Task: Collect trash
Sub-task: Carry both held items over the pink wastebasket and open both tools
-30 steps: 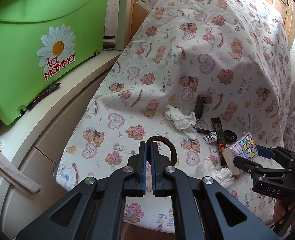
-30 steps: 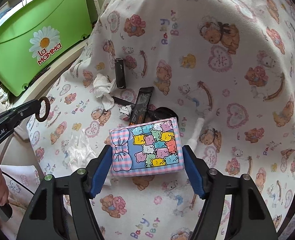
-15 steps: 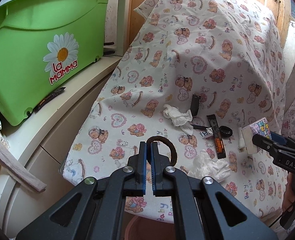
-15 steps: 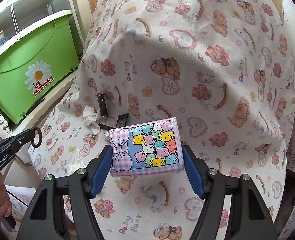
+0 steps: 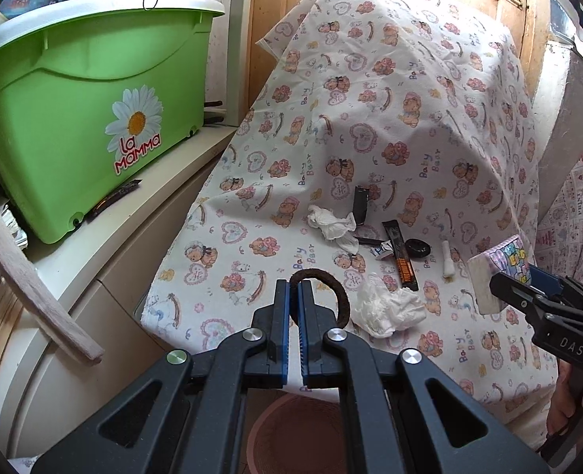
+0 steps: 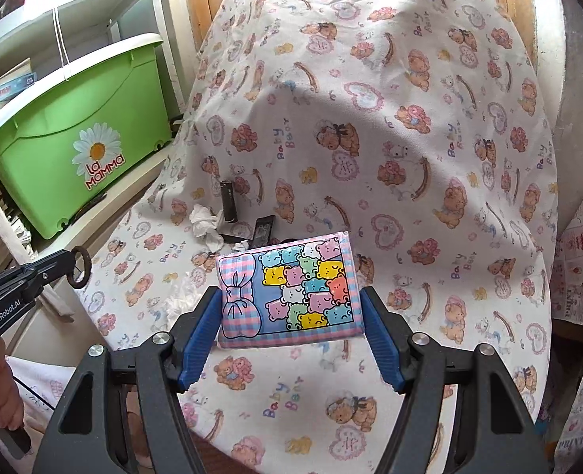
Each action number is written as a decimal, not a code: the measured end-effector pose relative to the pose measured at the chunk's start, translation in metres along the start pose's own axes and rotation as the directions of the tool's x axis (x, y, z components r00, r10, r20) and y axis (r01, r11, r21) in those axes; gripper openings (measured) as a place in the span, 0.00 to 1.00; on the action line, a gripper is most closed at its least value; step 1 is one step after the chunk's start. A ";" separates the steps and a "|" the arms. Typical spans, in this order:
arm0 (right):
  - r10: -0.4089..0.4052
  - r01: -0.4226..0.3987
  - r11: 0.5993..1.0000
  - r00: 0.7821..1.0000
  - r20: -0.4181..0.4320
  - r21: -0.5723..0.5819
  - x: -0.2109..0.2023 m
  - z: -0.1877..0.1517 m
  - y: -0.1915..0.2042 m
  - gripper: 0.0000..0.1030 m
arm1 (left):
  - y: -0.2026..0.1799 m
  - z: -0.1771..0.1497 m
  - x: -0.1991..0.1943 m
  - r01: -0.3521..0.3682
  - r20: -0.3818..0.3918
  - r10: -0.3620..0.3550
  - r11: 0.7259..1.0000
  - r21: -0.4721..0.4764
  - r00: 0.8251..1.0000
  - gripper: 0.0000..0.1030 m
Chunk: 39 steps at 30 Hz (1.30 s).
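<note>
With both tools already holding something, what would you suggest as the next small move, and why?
Probably carry both loads toward the pinkish round bin below the table edge. The left tool is shut on a dark brown hair ring, and the right tool grips a pastel bear-print tissue packet, so neither can pick more.

Left gripper [image 5: 293, 288] pinched tight on a hair tie [image 5: 333, 290]; right gripper [image 6: 291, 308] clamping a tissue pack [image 6: 289, 288], both angled downward.

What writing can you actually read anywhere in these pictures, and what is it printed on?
"La MaMMa": green bin, beside its daisy.
"Baby Bear": printed repeatedly on the sheet.
"DAS": right gripper.
"GenRobot.AI": left gripper.
Orange lettering on the black sachet: too small to read.
</note>
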State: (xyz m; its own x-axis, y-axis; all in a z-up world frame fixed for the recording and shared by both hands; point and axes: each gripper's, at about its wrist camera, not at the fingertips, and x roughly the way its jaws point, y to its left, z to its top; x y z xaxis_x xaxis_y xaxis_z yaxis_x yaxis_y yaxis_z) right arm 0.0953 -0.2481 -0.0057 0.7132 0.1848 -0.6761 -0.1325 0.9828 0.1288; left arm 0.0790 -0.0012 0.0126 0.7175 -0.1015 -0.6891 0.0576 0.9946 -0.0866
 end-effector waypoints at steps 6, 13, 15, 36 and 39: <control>0.050 -0.050 0.999 0.997 0.052 -0.010 -0.042 -0.026 0.027 0.69 | 0.004 -0.015 -0.029 0.015 -0.041 -0.017 0.999 -0.050 0.999 0.03; 0.135 -0.135 0.991 0.990 0.040 -0.023 -0.074 -0.065 0.058 0.70 | -0.002 -0.045 -0.043 0.032 -0.090 -0.034 0.999 -0.025 0.995 0.03; 0.152 -0.152 0.988 0.988 0.020 -0.021 -0.076 -0.075 0.064 0.70 | -0.003 -0.056 -0.036 0.025 -0.110 -0.027 1.000 -0.018 0.994 0.03; 0.167 -0.195 0.980 0.918 -0.360 -0.042 0.015 -0.138 0.094 0.70 | 0.012 -0.116 0.060 0.035 -0.514 -0.084 0.994 -0.104 0.854 0.04; 0.124 -0.156 0.987 0.895 -0.428 -0.041 0.041 -0.152 0.094 0.70 | 0.012 -0.132 0.087 0.014 -0.586 -0.087 0.992 -0.128 0.806 0.04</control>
State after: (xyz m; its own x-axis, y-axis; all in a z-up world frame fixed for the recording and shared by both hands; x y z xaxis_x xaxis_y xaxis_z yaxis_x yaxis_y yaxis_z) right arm 0.0072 -0.1483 -0.1314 0.3278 0.2885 -0.8996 -0.2705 0.9410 0.2032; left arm 0.0499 -0.0010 -0.1434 0.1664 -0.1813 -0.9692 -0.0220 0.9820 -0.1875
